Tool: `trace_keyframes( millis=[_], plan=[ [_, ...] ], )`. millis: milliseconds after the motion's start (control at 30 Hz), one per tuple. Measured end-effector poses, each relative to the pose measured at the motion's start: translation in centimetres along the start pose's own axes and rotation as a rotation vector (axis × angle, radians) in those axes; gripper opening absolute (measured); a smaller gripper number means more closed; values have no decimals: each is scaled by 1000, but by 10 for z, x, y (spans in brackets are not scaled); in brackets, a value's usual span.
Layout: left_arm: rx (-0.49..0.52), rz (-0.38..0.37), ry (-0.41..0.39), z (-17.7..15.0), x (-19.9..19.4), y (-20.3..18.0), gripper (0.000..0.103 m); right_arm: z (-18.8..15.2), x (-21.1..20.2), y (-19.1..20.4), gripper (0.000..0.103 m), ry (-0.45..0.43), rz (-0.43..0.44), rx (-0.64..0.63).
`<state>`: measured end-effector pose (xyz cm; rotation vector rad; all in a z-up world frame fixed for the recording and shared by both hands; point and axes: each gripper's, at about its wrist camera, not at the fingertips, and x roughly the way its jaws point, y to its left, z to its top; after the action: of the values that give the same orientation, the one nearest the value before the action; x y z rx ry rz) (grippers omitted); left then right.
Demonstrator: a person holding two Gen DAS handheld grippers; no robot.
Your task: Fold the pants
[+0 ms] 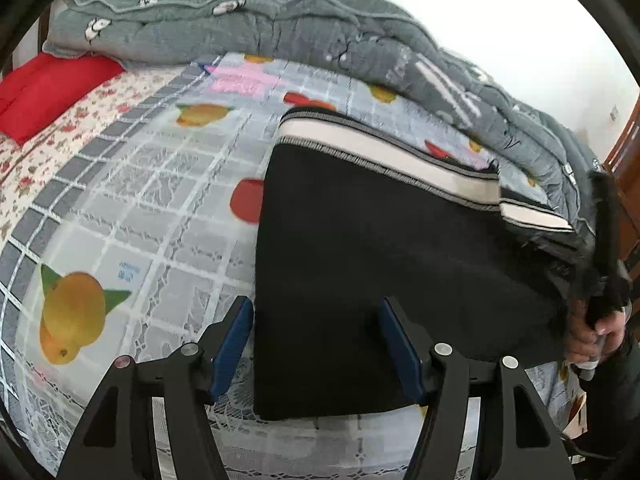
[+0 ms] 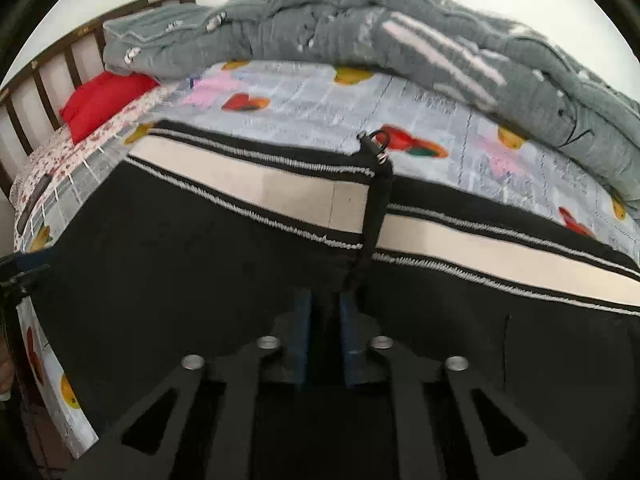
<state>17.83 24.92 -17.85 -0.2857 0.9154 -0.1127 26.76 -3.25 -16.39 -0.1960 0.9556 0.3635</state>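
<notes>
Roughly, scene: black pants point(image 1: 360, 264) lying folded on the fruit-print bedsheet point(image 1: 152, 184), filling centre and right of the left wrist view; white-striped waistband point(image 1: 384, 156) running along the upper edge of the fabric
left gripper point(image 1: 316, 344): jaws standing wide apart, holding nothing; blue pads point(image 1: 234, 346) straddling the lower left corner of the pants, one pad over bare sheet, the other over black cloth; probably lining up to take that edge
right gripper point(image 2: 325, 336): jaws standing nearly together on black fabric at lower centre of the right wrist view; appearing to be pinching a fold of the pants; exact grip point hidden by cloth and blur
drawstring point(image 2: 374, 200): dangling down across the waistband toward the right gripper; metal tip and loop showing at its upper end
why held so: right side seems to be lifting the waistband end, likely to carry it over for the next fold; left side free to pin or grab
surroundings: grey quilt point(image 1: 280, 28) bunched along the top of frame; red pillow point(image 1: 48, 88) at upper left
writing: small blue print on the sheet at centre left of the left wrist view, too blurred to read; no brand legible on the pants
</notes>
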Motion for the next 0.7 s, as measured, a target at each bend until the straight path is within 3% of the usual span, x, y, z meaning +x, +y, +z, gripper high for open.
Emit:
trace_keyframes(
  millis=[167, 333, 400, 533, 700],
  plan=[
    [17, -16, -19, -5, -9, 0, 63, 1, -32, -18, 6, -131, 56, 77],
    [14, -11, -35, -2, -17, 3, 63, -1, -3, -25, 5, -8, 37, 130],
    [10, -3, -45, -1, -23, 7, 63, -3, -12, -25, 13, -20, 32, 143],
    [-24, -18, -50, -5, -26, 16, 63, -22, -49, -25, 15, -83, 35, 172],
    [-96, -119, -25, -14, -14, 24, 63, -64, -66, -3, 17, -85, 74, 125]
  ],
)
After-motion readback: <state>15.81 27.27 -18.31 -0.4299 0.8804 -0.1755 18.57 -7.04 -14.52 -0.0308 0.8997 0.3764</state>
